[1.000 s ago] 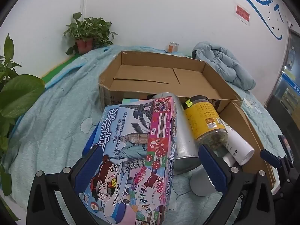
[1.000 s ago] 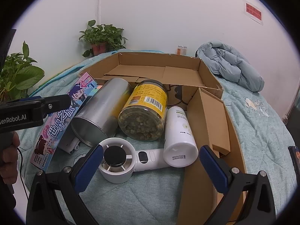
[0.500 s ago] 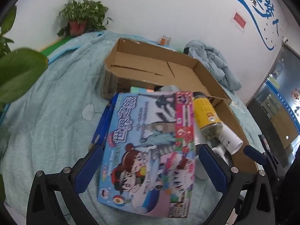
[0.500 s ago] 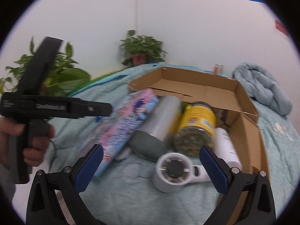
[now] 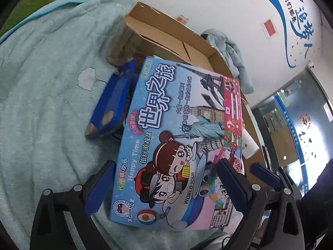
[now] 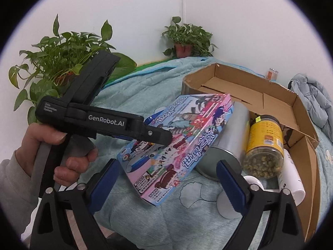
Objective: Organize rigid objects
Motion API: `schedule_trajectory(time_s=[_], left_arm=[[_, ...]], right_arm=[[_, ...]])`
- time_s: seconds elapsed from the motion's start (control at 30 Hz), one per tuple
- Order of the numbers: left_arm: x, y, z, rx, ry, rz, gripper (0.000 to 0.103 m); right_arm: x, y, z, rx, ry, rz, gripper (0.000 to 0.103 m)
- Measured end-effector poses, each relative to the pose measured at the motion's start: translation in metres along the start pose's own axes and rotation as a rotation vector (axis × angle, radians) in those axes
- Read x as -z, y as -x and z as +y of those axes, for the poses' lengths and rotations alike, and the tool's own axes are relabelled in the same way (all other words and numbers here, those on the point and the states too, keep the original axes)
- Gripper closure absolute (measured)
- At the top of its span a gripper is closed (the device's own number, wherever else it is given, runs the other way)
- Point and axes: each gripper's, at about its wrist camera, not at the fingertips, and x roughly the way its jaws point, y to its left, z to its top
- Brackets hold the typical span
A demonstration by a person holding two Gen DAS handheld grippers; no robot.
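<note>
A colourful board game box [image 5: 179, 137] lies tilted on a blue box [image 5: 112, 106] and a silver can [image 6: 224, 143]. My left gripper [image 5: 164, 187] is open, its fingers either side of the game box's near end; it also shows in the right wrist view [image 6: 145, 133]. My right gripper [image 6: 166, 183] is open and empty, just in front of the game box [image 6: 179, 143]. A yellow-labelled jar [image 6: 264, 141], a white bottle [image 6: 291, 179] and a white handheld fan [image 6: 233, 202] lie by the open cardboard box [image 6: 276, 95].
All lies on a light blue quilt [image 5: 45, 79]. Potted plants [image 6: 187, 37] stand at the back and left [image 6: 62, 58]. A blue jacket [image 6: 312, 95] lies behind the cardboard box. A small can [image 6: 271, 74] stands by the wall.
The left gripper has moved in over the game box, now straddling its near end. The right gripper has pulled back and swung left, so the left gripper and hand now fill its view.
</note>
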Motion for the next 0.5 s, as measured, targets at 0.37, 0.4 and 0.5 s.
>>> schedule_trajectory(time_s=[0.37,0.4,0.5], left_arm=[[0.023,-0.009,-0.008,0.090,0.031,0.044,0.017],[0.022,-0.013,-0.005,0.104,0.041,0.052,0.016],[0.022,-0.017,-0.002,0.115,0.029,0.054,0.015]], right_arm=[[0.006,-0.022,-0.009,0.065,-0.032,0.103,0.022],[0.006,-0.024,-0.007,0.062,-0.031,0.112,0.022],[0.008,-0.027,-0.003,0.094,-0.025,0.121,0.022]])
